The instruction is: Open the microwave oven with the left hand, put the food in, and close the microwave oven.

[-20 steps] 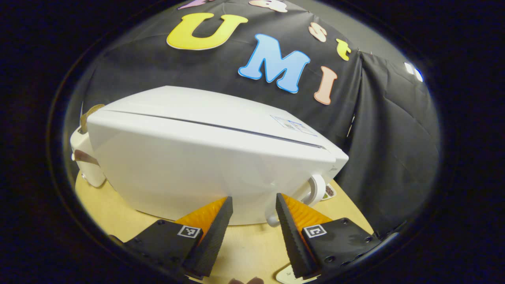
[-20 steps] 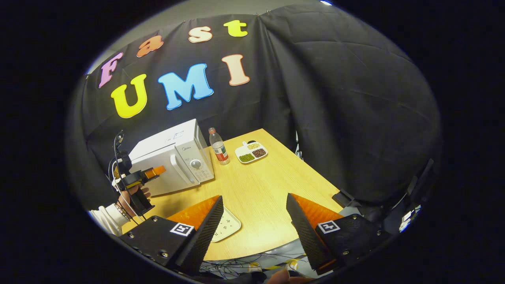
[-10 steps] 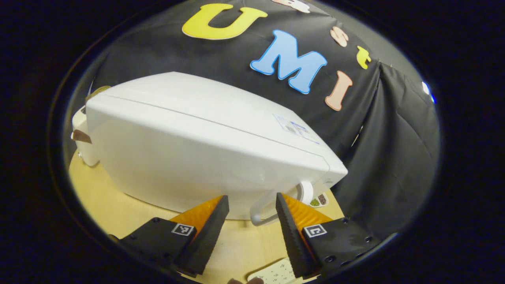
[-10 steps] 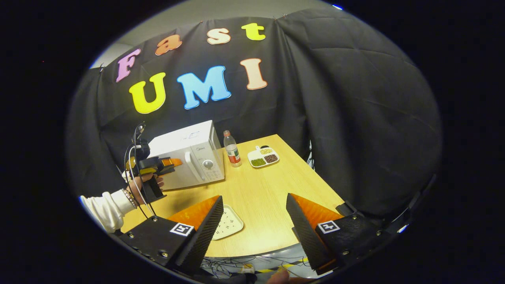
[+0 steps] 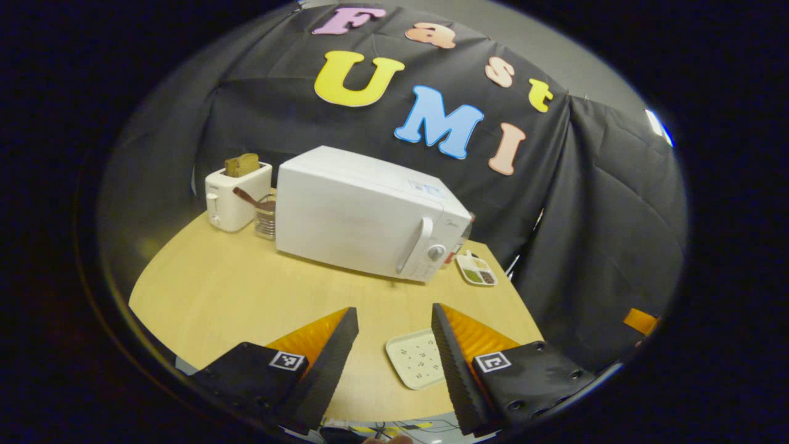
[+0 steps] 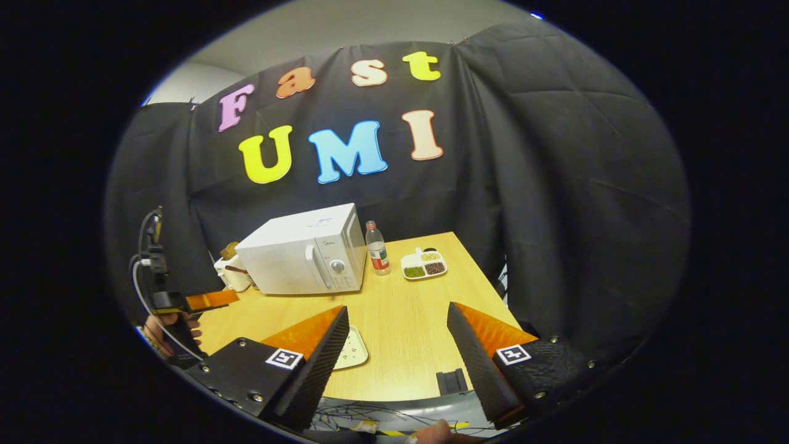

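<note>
One white box-shaped microwave oven [image 5: 360,213]. One white toaster [image 5: 237,197] holding one slice of toast [image 5: 241,164]. One clear plastic bottle [image 6: 376,248]. One white divided dish [image 6: 423,264] with three fillings. One pale square speckled plate [image 5: 417,365]. One light wooden table [image 5: 222,296]. Two grippers [image 5: 391,357] [image 6: 397,361].

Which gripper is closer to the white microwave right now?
Left, though only slightly. The left gripper hangs off the table's left edge, in front of the microwave. The right gripper sits back at the table's near edge, a bit farther away.
</note>
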